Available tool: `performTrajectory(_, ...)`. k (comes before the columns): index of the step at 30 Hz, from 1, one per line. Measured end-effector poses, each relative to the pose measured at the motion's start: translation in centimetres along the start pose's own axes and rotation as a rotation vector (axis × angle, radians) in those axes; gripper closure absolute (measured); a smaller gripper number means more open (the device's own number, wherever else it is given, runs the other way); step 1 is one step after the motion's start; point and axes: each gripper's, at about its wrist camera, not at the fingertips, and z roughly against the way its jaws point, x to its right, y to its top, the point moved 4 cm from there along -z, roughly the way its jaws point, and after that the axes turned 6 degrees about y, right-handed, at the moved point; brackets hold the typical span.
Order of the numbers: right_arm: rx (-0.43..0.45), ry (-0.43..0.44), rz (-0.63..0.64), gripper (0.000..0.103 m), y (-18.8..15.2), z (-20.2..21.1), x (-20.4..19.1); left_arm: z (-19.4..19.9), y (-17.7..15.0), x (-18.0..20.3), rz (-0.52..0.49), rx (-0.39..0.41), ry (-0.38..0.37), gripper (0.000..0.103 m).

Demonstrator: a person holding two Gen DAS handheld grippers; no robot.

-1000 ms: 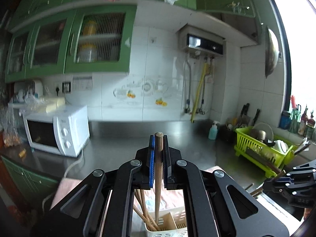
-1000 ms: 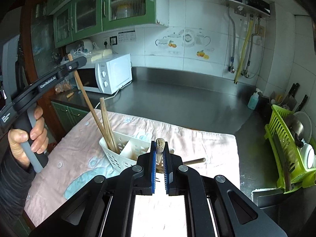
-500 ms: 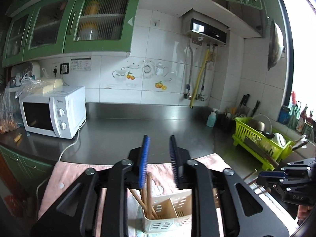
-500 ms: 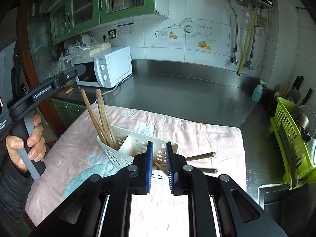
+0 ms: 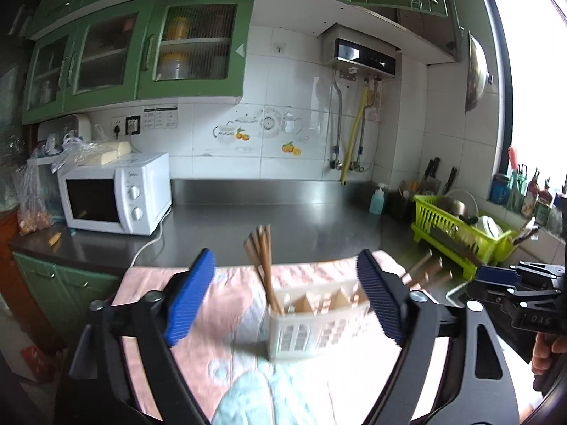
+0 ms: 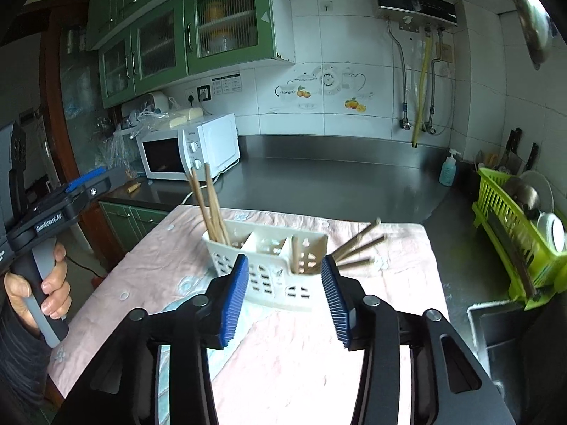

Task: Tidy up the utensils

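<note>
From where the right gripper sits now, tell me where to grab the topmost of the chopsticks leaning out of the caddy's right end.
Grip the topmost leaning chopstick on its bare upper shaft near the free tip, where it stands clear of the white caddy and the two below it. Bring the open right hand-held gripper in from above and the right, pads either side of the shaft. Its slant probably suits drawing it out along its own length.

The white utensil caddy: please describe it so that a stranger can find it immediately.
On the steel counter lies a pink cloth. In its middle stands the white utensil caddy, a slotted plastic box with compartments. Unlike the green dish rack at the right, it holds wooden chopsticks upright at its left end.
</note>
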Motion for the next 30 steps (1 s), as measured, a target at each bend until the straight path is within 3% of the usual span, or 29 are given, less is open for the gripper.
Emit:
performTrajectory(2,0.011,-0.002,-0.012,0.053,-1.5,0.6,-0.6,1.2,-1.3,-0.4,-0.001,-0.003,0.018,0.007)
performTrajectory(4,0.014,-0.004,-0.025,0.048,-3.0,1.0,-1.1,2.4,-2.8,-0.6,-0.003,-0.014,0.028,0.005)
performTrajectory(15,0.028,-0.014,-0.066,0.017,-9.3,1.6,-3.9,6.0,-11.3,-1.9,-0.022,-0.128,0.096,0.005)
performTrajectory(20,0.028,-0.05,-0.069,0.014,-11.4,1.7,-4.5,7.3,-13.5,-2.6,-0.027,-0.146,0.151,0.005)
performTrajectory(30,-0.002,-0.064,-0.079,0.011,-14.3,1.6,-5.4,8.6,-15.6,-2.4,-0.065,-0.171,0.18,0.005)
